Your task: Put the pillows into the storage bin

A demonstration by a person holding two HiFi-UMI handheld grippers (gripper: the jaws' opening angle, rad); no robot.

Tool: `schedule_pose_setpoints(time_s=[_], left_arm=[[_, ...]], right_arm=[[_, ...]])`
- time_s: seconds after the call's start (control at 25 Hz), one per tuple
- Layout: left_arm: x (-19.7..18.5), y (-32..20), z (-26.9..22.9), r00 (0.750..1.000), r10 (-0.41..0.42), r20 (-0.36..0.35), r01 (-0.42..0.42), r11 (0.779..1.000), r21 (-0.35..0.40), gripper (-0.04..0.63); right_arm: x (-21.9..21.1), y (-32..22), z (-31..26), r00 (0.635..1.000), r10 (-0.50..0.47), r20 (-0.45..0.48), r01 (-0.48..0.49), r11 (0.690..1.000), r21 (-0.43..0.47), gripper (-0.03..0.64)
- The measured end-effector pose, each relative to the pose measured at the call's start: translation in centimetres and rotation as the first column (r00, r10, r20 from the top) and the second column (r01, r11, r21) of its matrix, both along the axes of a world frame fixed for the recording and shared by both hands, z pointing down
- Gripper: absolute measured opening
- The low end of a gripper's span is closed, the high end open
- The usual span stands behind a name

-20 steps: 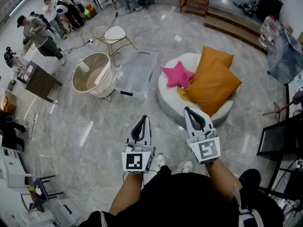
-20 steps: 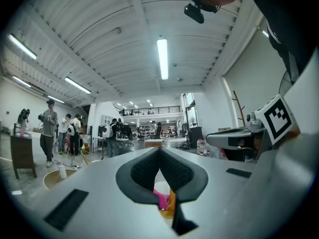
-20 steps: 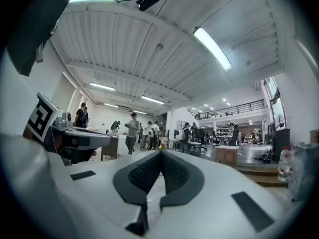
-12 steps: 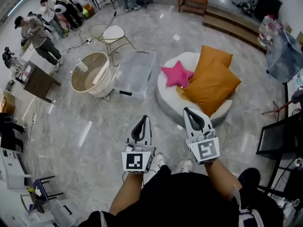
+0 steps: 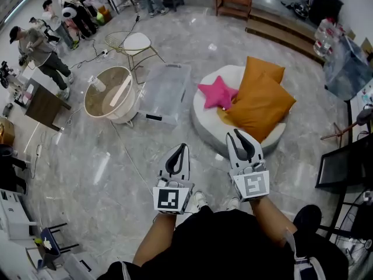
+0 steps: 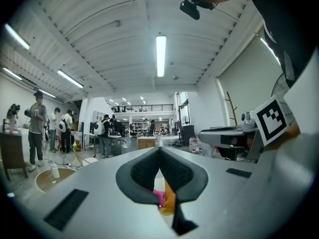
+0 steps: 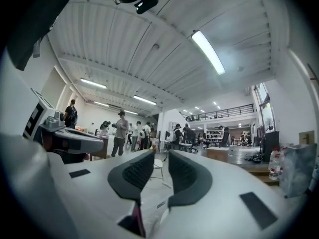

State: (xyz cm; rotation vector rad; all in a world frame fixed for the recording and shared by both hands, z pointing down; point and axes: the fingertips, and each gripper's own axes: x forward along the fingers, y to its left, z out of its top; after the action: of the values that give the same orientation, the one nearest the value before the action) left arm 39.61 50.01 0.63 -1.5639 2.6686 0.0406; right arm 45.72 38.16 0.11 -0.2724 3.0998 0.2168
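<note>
A pink star pillow (image 5: 218, 93) and two orange pillows (image 5: 260, 105) lie on a round white cushion seat (image 5: 204, 127) ahead of me on the right. The clear plastic storage bin (image 5: 166, 91) stands on the floor to the left of that seat. My left gripper (image 5: 183, 147) is held low in front of my knees, shut with nothing in it. My right gripper (image 5: 239, 134) hovers just short of the seat's near rim, its jaws a narrow gap apart and holding nothing. In the left gripper view the gripper (image 6: 159, 149) has its tips touching. The right gripper (image 7: 160, 156) shows floor through its gap.
A round beige tub (image 5: 111, 95) sits left of the bin, with a wire-legged stool (image 5: 139, 42) behind it. A cable (image 5: 131, 153) runs across the marble floor. Several people (image 5: 35, 42) stand far left. A dark table (image 5: 44, 104) is at the left, a black stand (image 5: 344, 168) at the right.
Both grippers sit slightly further forward in the head view. The person at the far left has walked a little. The pillows and bin have not moved.
</note>
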Motion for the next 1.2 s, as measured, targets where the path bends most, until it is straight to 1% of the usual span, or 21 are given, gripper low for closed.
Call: schedule_pose_setpoints(time_s=[0.04, 0.2, 0.32, 0.44, 0.6, 0.64, 0.72, 0.76, 0.8, 0.88, 1.04, 1.2], left_arm=[[-0.5, 0.2, 0.1, 1.0, 0.005, 0.001, -0.005, 1.0, 0.002, 0.017], [-3.0, 1.6, 0.8, 1.0, 0.023, -0.012, -0.023, 1.0, 0.008, 0.017], [-4.5, 2.6, 0.7, 0.999, 0.037, -0.017, -0.037, 0.999, 0.015, 0.017], [-5.7, 2.9, 0.9, 0.999, 0.044, -0.024, -0.043, 0.999, 0.011, 0.017], [-7.5, 3.1, 1.8, 0.998, 0.042, -0.042, -0.041, 0.999, 0.007, 0.017], [-8.1, 3.0, 2.1, 0.998, 0.041, -0.046, -0.041, 0.999, 0.004, 0.045], [-9.2, 2.6, 3.0, 0.998, 0.04, -0.048, -0.042, 0.998, -0.036, 0.213], [-9.8, 2.3, 3.4, 0.998, 0.034, -0.047, -0.036, 0.998, -0.053, 0.245], [-10.5, 1.9, 3.4, 0.999, 0.022, -0.047, -0.024, 0.999, -0.048, 0.273], [-11.9, 0.8, 3.1, 0.999, -0.002, -0.053, 0.0, 1.0, -0.023, 0.293], [-15.1, -1.4, 4.3, 0.999, -0.017, -0.045, 0.014, 0.997, -0.073, 0.319], [-18.1, -5.9, 5.6, 0.999, 0.007, -0.052, -0.012, 0.993, -0.114, 0.319]], right_arm=[[-0.5, 0.3, 0.2, 1.0, 0.0, -0.003, 0.0, 1.0, 0.003, 0.122], [-2.7, 1.8, 0.0, 1.0, 0.028, -0.005, -0.028, 1.0, 0.007, 0.15], [-4.2, 3.2, -1.3, 0.997, 0.032, 0.063, -0.033, 0.999, 0.006, 0.162], [-5.2, 3.4, -1.0, 0.997, 0.044, 0.057, -0.045, 0.999, 0.01, 0.245], [-6.7, 3.0, 0.1, 0.998, 0.061, 0.032, -0.061, 0.998, 0.005, 0.3], [-7.1, 2.9, 0.4, 0.998, 0.063, 0.027, -0.063, 0.998, 0.004, 0.304], [-7.9, 2.4, 1.0, 0.998, 0.067, 0.015, -0.067, 0.998, 0.007, 0.31], [-8.3, 1.9, 1.2, 0.998, 0.069, 0.009, -0.069, 0.998, 0.01, 0.313], [-8.7, 1.4, 1.3, 0.997, 0.071, 0.004, -0.071, 0.997, 0.011, 0.313], [-9.7, 0.1, 1.6, 0.997, 0.075, -0.003, -0.075, 0.997, 0.013, 0.314], [-12.4, -3.1, 2.7, 0.995, 0.093, -0.021, -0.093, 0.996, 0.003, 0.336], [-15.2, -8.0, 4.0, 0.993, 0.116, -0.032, -0.117, 0.993, -0.02, 0.351]])
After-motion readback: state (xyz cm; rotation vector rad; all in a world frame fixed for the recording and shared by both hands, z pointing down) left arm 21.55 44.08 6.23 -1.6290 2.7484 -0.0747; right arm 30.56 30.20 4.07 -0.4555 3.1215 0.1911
